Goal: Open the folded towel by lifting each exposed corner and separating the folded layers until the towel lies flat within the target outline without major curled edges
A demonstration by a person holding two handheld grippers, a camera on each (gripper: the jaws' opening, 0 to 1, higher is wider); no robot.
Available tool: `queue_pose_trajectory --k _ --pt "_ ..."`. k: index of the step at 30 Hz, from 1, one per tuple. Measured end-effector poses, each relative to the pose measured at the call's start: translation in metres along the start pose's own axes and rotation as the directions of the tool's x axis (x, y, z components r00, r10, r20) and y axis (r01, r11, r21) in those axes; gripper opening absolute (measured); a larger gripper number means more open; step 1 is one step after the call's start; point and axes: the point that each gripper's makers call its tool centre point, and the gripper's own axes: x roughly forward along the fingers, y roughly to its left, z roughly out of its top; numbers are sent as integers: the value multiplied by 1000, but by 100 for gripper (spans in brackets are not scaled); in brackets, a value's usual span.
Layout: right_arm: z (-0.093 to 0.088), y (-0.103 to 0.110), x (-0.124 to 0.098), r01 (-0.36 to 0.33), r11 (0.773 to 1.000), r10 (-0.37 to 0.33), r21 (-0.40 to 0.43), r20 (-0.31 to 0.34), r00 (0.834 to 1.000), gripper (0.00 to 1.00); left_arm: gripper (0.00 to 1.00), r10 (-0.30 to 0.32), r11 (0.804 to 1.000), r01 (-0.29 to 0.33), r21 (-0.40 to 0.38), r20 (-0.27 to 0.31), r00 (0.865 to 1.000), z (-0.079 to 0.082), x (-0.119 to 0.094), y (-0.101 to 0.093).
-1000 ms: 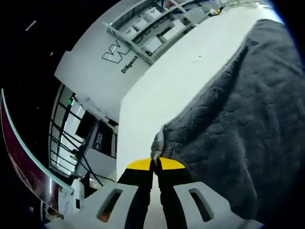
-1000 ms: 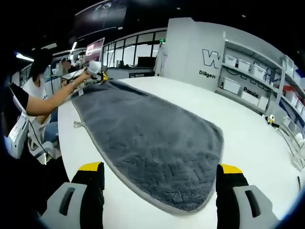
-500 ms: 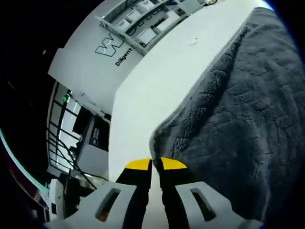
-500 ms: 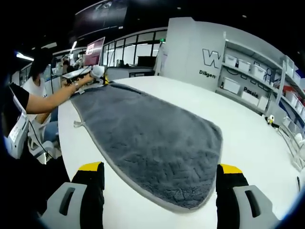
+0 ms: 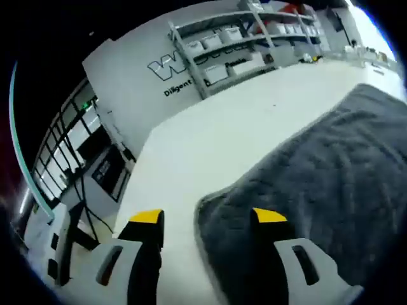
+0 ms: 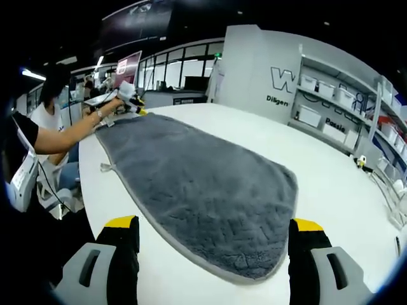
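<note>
Towel (image 6: 197,184): grey, spread flat on the white bench (image 6: 331,190), with a lighter hem along its edge. In the right gripper view it runs from just beyond the right gripper (image 6: 213,238) to the far end of the bench, where the left gripper (image 6: 130,95) sits at its far corner in a person's hand (image 6: 109,107). Right gripper: jaws spread wide, holding nothing, near end of the towel between them. Left gripper (image 5: 206,217), in its own view: jaws spread apart, the towel (image 5: 318,184) corner lying on the bench (image 5: 210,140) between them. Shelves (image 6: 343,105) with bins line the wall.
</note>
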Motion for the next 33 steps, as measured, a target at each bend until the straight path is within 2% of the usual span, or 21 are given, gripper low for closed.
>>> queue_pose_trajectory --k 1,4,5,6,9,10,12,17,22,26,33 --pt "0 0 0 0 1000 0 -1 0 1000 99 81 -12 1000 12 -8 4 1000 0 0 -2" --pt "2 1 -1 -2 1000 2 -3 1 1000 99 99 -107 991 110 -83 33 994 2 -7 -23" --pt "2 0 -2 -2 1000 2 -1 3 1000 99 99 -141 984 144 -102 34 989 2 -9 -30" --pt "2 0 -2 -2 1000 2 -1 3 1000 99 99 -149 983 152 -104 34 988 2 -11 -31" --pt "3 -1 -2 -1 1000 1 3 5 1000 99 99 -224 961 235 -146 87 971 11 -21 -49" --pt "3 -2 -2 -1 1000 1 4 4 1000 99 99 -250 955 262 -142 97 963 12 -25 -55" --pt "3 -2 -2 -3 1000 3 4 4 1000 99 99 -267 950 279 -138 100 958 13 -29 -61" --pt "5 -4 -2 -3 1000 3 13 10 1000 99 99 -337 930 352 -104 133 932 17 -57 -90" --pt "6 -4 -1 -4 1000 4 16 12 1000 99 99 -372 921 384 -62 147 917 14 -85 -109" --pt "6 -5 0 -5 1000 5 17 8 1000 99 99 -380 917 395 -59 173 909 15 -102 -114" --pt "4 -6 2 2 1000 -2 18 4 1000 99 99 -381 917 397 -48 196 904 8 -134 -128"
